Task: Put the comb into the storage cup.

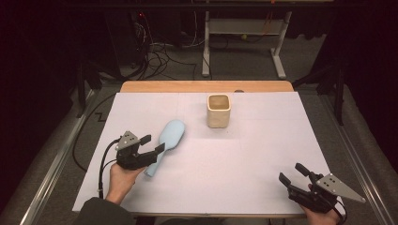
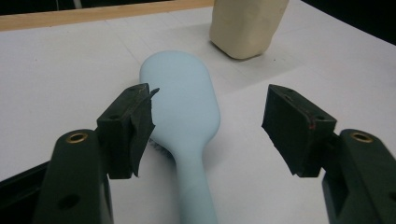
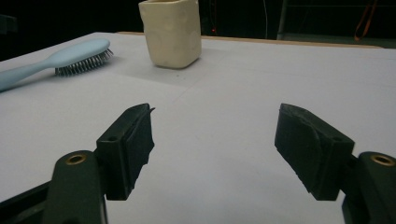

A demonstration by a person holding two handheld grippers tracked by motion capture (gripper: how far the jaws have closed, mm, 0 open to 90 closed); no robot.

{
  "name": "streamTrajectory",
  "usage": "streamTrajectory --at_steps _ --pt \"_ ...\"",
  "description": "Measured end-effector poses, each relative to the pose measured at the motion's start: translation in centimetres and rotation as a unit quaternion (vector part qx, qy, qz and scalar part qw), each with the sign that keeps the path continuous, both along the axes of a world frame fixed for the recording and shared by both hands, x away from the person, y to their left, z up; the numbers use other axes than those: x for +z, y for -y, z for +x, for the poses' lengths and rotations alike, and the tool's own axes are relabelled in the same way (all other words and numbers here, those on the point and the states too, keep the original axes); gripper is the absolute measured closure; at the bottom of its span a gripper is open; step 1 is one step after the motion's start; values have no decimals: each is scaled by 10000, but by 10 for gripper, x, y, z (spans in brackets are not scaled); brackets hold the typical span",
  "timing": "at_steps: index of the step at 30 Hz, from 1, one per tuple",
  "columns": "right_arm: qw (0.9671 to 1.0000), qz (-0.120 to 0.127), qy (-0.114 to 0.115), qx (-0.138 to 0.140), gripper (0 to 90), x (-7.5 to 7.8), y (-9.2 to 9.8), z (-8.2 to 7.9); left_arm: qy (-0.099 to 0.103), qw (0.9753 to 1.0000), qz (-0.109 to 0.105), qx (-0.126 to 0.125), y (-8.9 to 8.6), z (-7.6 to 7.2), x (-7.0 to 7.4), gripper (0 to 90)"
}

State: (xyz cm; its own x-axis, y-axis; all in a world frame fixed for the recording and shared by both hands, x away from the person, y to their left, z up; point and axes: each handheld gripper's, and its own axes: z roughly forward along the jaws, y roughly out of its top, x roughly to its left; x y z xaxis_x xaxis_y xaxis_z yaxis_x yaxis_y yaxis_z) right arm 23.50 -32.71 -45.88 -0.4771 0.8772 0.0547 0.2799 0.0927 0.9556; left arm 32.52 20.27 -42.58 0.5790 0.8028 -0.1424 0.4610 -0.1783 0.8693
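- left hand-held gripper (image 1: pixel 153 144): jaws spread wide, holding nothing; they straddle the handle of the pale blue hairbrush (image 1: pixel 165 143), one jaw on each side, neither pad touching it as far as the left gripper view shows.
- same left hand-held gripper (image 2: pixel 205 126) seen along its own jaws: hairbrush (image 2: pixel 187 121) lies dead ahead between them, handle end nearest, head farther out.
- hairbrush long axis: runs from the handle near the left hand-held gripper up and away toward the cream cup (image 1: pixel 218 110); bristles face down onto the surface (image 1: pixel 263 154), smooth back up.
- key relation: the brush axis lines up roughly with the gripper's pointing direction, so the jaws would close across the handle's narrow width. Judgement: a small advance or drop, then a squeeze, should seat the grip.
- nearer hand: left by far; it sits at the brush handle.
- right hand-held gripper (image 1: pixel 294 174): also wide open, empty, parked well apart from the hairbrush, at the near right corner of the surface.
- right hand-held gripper (image 3: pixel 215 140) in its own view: hairbrush (image 3: pixel 70 58) far off to the left, bristles visible underneath; cream cup (image 3: pixel 172 31) just right of the brush head.
- cream cup (image 2: pixel 247 25): upright, beyond the brush head, close but not touching.
- risk (judgement): the handle is slim and smooth and could roll if pinched off-centre.
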Motion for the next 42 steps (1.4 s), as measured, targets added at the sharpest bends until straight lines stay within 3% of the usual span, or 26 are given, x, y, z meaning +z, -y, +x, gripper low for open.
streamTrajectory --at_steps 9,10,11,12,13,15,16,17,18,19,20,21,25,28,29,30,31,33,34,35,38,40,42 --pt "10000 -3 -19 -19 283 0 0 0 -271 9987 440 38 7 8 11 335" --pt "10000 -4 -14 -16 283 0 0 0 -398 9962 762 123 10 11 14 333" --pt "10000 -4 -14 -16 283 0 0 0 -398 9962 762 123 10 11 14 334" --pt "10000 -1 -15 -15 283 0 0 0 -501 9931 1047 166 14 13 17 336" --pt "10000 -1 -15 -15 283 0 0 0 -501 9931 1047 166 14 13 17 335" --pt "10000 -21 -16 -15 283 0 0 0 -692 9922 1030 142 15 16 18 334" --pt "10000 -43 1 -15 284 0 0 0 -876 9901 1085 132 15 20 19 337" --pt "10000 -43 1 -15 284 0 0 0 -876 9901 1085 132 15 20 19 339" --pt "10000 -47 13 -6 285 0 -1 0 -1019 9879 1165 117 16 23 19 342" --pt "10000 -47 13 -6 285 0 -1 0 -1019 9879 1165 117 16 23 19 342" --pt "10000 -50 16 -3 284 0 0 0 -1171 9853 1240 87 17 26 19 340" --pt "10000 -50 16 -3 284 0 0 0 -1171 9853 1240 87 17 26 19 339" --pt "10000 -62 -1 10 285 0 -1 0 -1439 9802 1361 57 19 31 18 347" --pt "10000 -51 -6 18 286 0 -1 0 -1683 9732 1566 -12 20 35 14 343" --pt "10000 -51 -6 18 286 0 -1 0 -1683 9732 1566 -12 20 35 14 343" --pt "10000 -58 -8 17 286 0 -1 0 -1760 9699 1683 3 22 37 12 343" --pt "10000 -58 -8 17 286 0 -1 0 -1760 9699 1683 3 22 37 12 345" --pt "10000 -67 2 35 286 0 -1 0 -1865 9666 1758 -1 23 39 10 345" --pt "10000 -73 -1 35 286 0 -1 0 -1954 9630 1855 -12 25 41 7 345" --pt "10000 -73 -1 35 286 0 -1 0 -1954 9630 1855 -12 25 41 7 346" --pt "10000 -85 2 36 286 0 -1 0 -2101 9570 2000 -21 29 43 3 353" --pt "10000 -88 3 36 286 0 -1 0 -2132 9559 2022 -11 29 44 2 357" --pt "10000 -82 0 37 286 0 -2 0 -2253 9513 2106 -22 31 46 0 371"
